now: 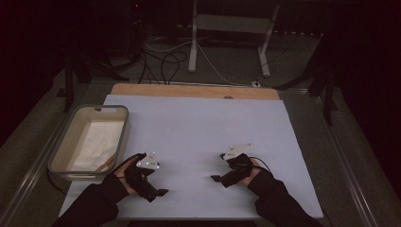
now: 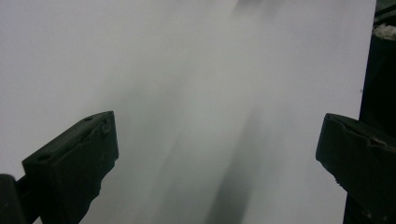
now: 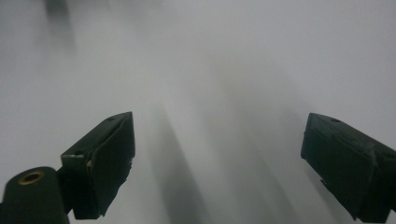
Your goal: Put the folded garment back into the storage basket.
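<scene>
A pale sheet [image 1: 198,123] covers the table top. My left gripper [image 1: 158,182] rests low on its near left part, held in a dark-sleeved hand, with a white plate on top. In the left gripper view its jaws [image 2: 217,135] stand wide apart over the bare sheet [image 2: 187,70] with nothing between them. My right gripper [image 1: 218,166] sits on the near right part, pointing left. Its jaws [image 3: 218,135] are also spread wide over the bare sheet [image 3: 224,56], holding nothing.
A translucent plastic bin [image 1: 122,135] stands at the sheet's left edge, with white cloth or paper [image 1: 97,142] and a thin brownish stick [image 1: 105,164] inside. A wooden strip [image 1: 189,91] lines the far edge. Cables and a white stand [image 1: 193,42] lie on the dark floor beyond.
</scene>
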Tool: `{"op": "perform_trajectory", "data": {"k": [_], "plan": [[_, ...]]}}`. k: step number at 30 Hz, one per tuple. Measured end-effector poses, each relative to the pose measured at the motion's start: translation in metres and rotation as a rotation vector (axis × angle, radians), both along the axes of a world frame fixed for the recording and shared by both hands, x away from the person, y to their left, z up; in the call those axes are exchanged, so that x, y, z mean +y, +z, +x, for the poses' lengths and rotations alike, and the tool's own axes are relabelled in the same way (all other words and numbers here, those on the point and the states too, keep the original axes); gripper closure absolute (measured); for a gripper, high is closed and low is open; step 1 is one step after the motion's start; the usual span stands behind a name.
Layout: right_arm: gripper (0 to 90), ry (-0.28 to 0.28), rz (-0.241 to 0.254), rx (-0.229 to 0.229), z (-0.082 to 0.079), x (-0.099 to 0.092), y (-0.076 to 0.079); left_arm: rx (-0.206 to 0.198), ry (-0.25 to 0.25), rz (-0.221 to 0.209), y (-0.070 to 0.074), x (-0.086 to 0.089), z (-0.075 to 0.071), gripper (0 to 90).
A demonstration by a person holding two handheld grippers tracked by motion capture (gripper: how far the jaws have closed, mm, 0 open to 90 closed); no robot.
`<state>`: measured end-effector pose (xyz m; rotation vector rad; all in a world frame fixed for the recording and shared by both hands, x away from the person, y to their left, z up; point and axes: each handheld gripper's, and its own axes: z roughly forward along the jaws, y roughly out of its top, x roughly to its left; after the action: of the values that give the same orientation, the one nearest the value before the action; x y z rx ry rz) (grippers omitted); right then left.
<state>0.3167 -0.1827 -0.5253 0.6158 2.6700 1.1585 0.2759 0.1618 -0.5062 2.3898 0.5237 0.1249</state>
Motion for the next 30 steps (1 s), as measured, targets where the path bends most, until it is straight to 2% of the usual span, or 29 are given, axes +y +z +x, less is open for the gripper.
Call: {"op": "perform_trajectory", "data": {"k": [14,23,30], "plan": [[10.0,-0.054,-0.005,-0.009,-0.023,-0.043,-0.004,-0.006,0.025,0.001,-0.011,0.02,-0.014,0.6],[10.0,-0.105,-0.019,-0.011,-0.035,-0.071,-0.009,-0.009,0.034,-0.02,-0.017,0.027,-0.021,0.7],[10.0,-0.142,-0.023,-0.037,-0.042,-0.089,-0.008,-0.018,0.037,-0.035,-0.02,0.029,-0.024,0.7]]}}
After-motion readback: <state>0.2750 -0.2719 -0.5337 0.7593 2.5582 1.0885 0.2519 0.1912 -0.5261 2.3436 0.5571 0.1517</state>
